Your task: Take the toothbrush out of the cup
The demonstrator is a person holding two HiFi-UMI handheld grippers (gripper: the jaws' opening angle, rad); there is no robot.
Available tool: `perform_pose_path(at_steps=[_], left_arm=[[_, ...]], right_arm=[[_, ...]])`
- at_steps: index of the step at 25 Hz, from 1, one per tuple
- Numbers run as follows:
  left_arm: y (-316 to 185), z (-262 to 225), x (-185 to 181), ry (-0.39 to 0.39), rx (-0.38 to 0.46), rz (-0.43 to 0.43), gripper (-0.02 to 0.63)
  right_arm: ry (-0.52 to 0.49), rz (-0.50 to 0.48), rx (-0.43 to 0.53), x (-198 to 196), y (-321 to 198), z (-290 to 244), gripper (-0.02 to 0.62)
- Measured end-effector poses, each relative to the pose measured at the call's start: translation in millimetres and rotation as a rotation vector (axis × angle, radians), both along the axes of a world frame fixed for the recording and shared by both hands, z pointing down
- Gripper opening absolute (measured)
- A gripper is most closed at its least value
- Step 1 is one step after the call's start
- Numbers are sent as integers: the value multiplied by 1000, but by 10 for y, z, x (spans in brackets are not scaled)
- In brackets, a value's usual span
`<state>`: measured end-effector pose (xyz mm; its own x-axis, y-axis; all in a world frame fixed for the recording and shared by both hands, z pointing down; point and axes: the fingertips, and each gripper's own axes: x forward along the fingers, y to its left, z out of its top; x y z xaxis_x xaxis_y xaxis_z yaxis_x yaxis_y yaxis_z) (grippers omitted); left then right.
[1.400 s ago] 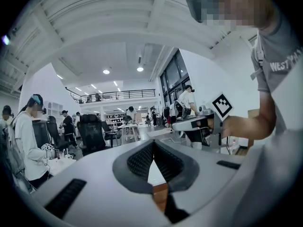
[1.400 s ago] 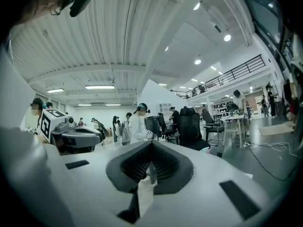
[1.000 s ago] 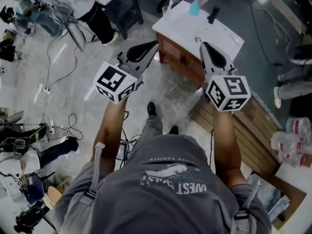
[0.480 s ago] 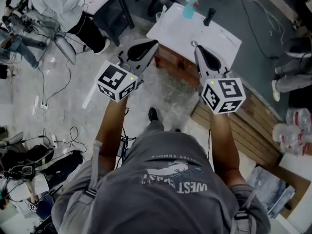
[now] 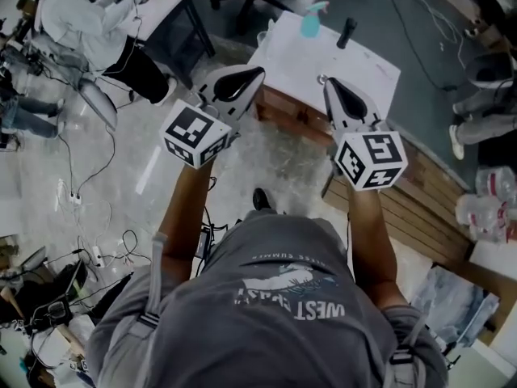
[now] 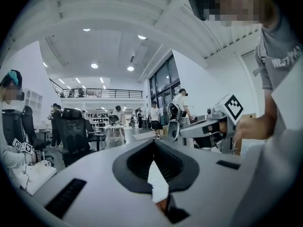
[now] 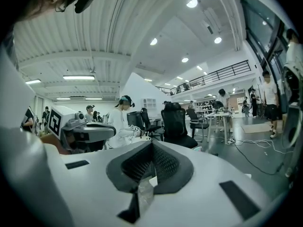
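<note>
Toothbrush: too small to pick out from here; judging by the task, it stands in a cup on the white counter (image 5: 323,55) just ahead of both hand-held grippers. It should be light, stiff and slick, and is best pinched on the handle above the cup's rim. The left hand-held gripper (image 5: 257,73) and right hand-held gripper (image 5: 326,82) each have jaws pressed together on nothing. Beyond their tips, at the counter's far edge, stand a teal spray bottle (image 5: 311,23) and a dark upright object (image 5: 346,32). Since a second ago the person has walked on and the surrounding floor has shifted in view; both pairs of jaws remain closed.
</note>
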<state>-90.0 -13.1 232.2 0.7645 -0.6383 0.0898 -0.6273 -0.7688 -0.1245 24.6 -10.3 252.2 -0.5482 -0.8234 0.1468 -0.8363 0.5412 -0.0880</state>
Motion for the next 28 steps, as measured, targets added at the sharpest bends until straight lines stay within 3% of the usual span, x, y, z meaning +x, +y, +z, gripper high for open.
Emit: perform_pose_path(at_steps=[12,28], left_arm=[[-304,7,-395,22,5,38,-3],[-786,194,-735,22,-18,-56,-3]], right_arm=[[24,30,27,-396,-263,-89,12],[19,-56,37,-665,-910,-31,12]])
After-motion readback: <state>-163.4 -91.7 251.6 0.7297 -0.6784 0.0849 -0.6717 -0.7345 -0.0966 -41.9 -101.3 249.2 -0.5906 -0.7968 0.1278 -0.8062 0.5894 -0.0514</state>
